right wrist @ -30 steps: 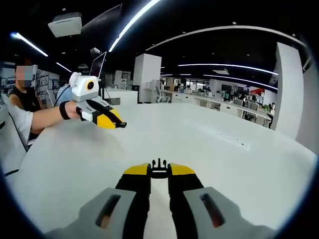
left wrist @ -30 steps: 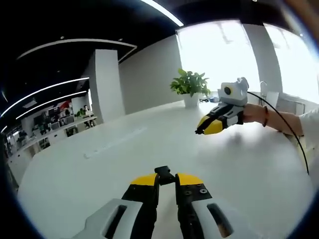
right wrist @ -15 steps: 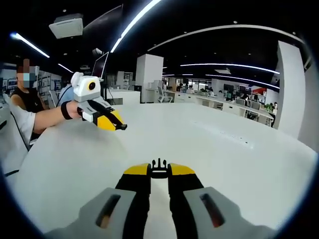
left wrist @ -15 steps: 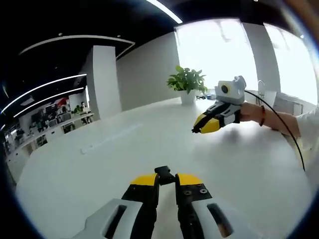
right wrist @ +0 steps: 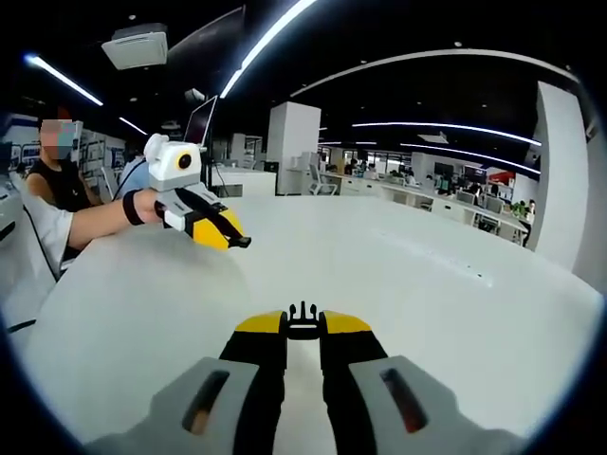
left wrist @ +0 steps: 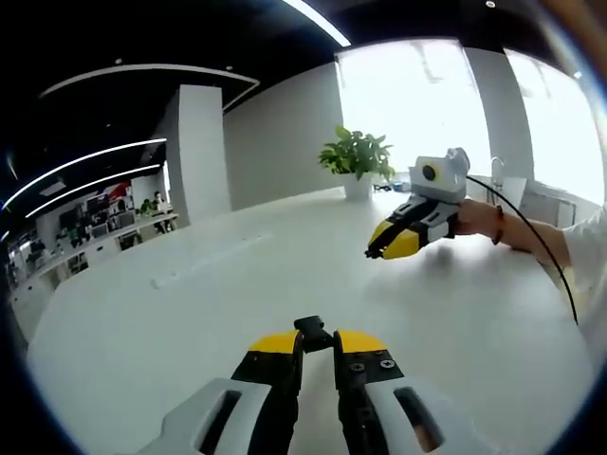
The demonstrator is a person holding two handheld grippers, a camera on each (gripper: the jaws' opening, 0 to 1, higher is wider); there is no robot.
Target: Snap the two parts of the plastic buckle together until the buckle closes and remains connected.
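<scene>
Left claw (left wrist: 318, 343) clamps the socket half of the buckle (left wrist: 312, 331) at bottom centre, above the white table (left wrist: 190, 322). Right claw (right wrist: 303, 324) pinches the pronged half (right wrist: 303, 318), bottom centre.

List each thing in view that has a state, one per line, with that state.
Left tool: shut on socket half of buckle, held above the table.
Right tool: shut on pronged half of buckle.
Socket half of buckle: gripped, not joined.
Pronged half of buckle: gripped, prongs forward, not joined.
White table: bare.
</scene>
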